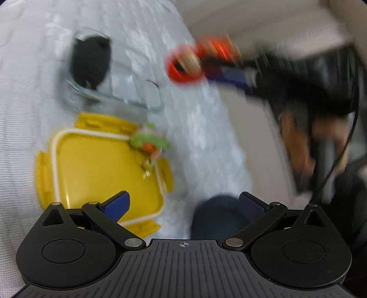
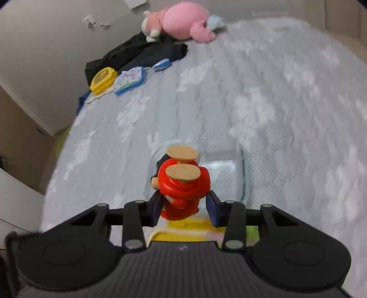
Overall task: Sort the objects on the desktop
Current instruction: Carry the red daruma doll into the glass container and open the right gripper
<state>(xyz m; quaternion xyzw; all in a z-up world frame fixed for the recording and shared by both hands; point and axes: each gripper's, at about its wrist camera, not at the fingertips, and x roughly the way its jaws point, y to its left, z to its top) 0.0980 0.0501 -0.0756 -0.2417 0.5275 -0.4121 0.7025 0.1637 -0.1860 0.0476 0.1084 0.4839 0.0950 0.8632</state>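
Observation:
My right gripper [image 2: 184, 204] is shut on a red toy figure [image 2: 183, 183] with tan soles, held in the air over a clear glass container [image 2: 238, 174] on the pale blue bedspread. In the left wrist view the same red toy [image 1: 183, 66] is blurred in the right gripper [image 1: 204, 66], to the right of the glass container [image 1: 128, 91], which holds a black object [image 1: 90, 62]. A yellow lid [image 1: 98, 165] lies in front of the container with a small green keychain toy [image 1: 149, 139] on its corner. My left gripper [image 1: 183, 199] is open with nothing between its fingers, near the lid.
A pink plush [image 2: 183, 20], black cloth [image 2: 142, 52], a small yellow box [image 2: 103, 80] and a blue-edged box [image 2: 130, 80] lie at the far corner of the bed. A hand [image 1: 298, 137] holds the right gripper. A dark blue rounded shape [image 1: 218, 217] sits by the bed's edge.

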